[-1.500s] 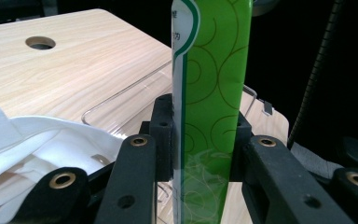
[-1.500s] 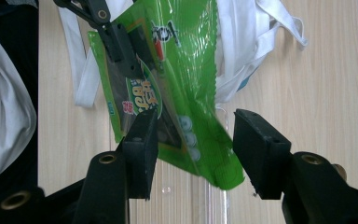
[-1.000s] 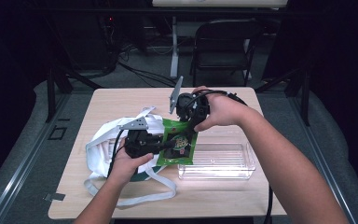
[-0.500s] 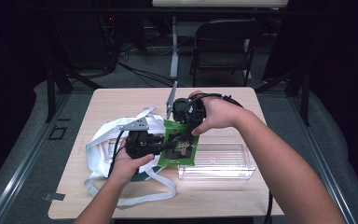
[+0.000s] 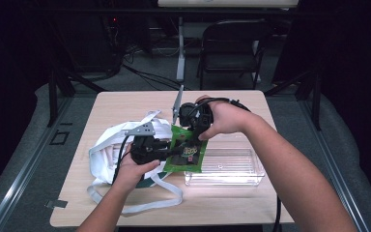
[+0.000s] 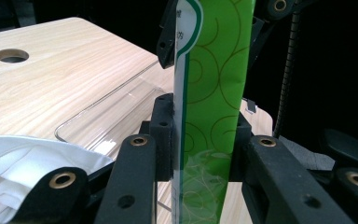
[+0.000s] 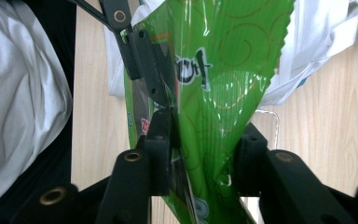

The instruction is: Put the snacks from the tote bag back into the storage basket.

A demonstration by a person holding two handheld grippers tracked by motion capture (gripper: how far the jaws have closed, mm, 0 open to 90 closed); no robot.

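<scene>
Green snack packet (image 5: 186, 153) held above desk (image 5: 125, 104), between white cloth bag (image 5: 111, 145) and clear plastic bin (image 5: 232, 166). Left tool (image 5: 166, 151) clamped on packet's edge; right tool (image 5: 193, 137) also pinching packet, jaws narrow around crinkled film (image 7: 214, 116). Judgement: packet out of bag, not yet in bin. Bin looks empty. Left to do: carry packet over bin, lower, release both tools.

The green snack packet (image 7: 223, 93) carries white lettering in the right gripper view, but it sits sideways and creased and cannot be made out. In the left gripper view, small dark characters run along the packet's white edge (image 6: 182, 28), too partial to read.
</scene>
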